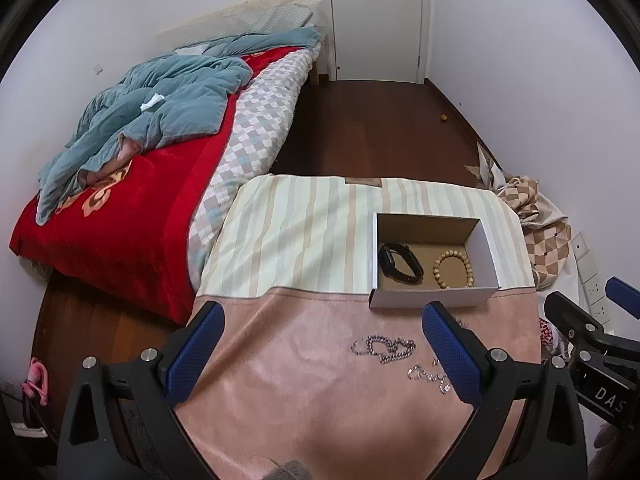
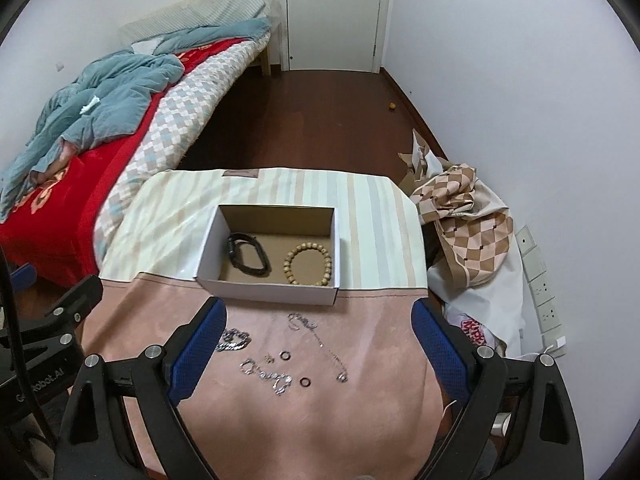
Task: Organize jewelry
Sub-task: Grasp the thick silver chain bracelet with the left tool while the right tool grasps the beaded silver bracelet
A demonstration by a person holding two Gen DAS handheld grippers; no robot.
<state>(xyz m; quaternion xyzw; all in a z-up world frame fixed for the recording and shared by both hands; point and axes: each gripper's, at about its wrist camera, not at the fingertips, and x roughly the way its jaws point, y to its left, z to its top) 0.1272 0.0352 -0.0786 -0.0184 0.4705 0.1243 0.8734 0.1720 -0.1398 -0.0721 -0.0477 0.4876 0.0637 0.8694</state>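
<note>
A white cardboard box (image 2: 264, 292) (image 1: 432, 298) stands on the cloth-covered table and holds a black watch (image 2: 248, 256) (image 1: 401, 263) and a wooden bead bracelet (image 2: 308, 264) (image 1: 453, 264). On the pink cloth in front of it lie a thick silver chain (image 2: 234, 340) (image 1: 384, 348), a sparkly bracelet (image 2: 266, 374) (image 1: 430, 378), a thin necklace (image 2: 320, 340) and two small dark rings (image 2: 285, 355) (image 2: 305, 381). My left gripper (image 1: 324, 316) is open over the chain. My right gripper (image 2: 318, 314) is open above the loose pieces, holding nothing.
The table (image 2: 380, 216) is draped in a striped and pink cloth. A bed (image 1: 132, 184) with a red blanket and blue quilt stands to the left. Crumpled checked fabric (image 2: 468, 216) is heaped at the right by wall sockets. Dark wood floor leads to a white door (image 2: 332, 12).
</note>
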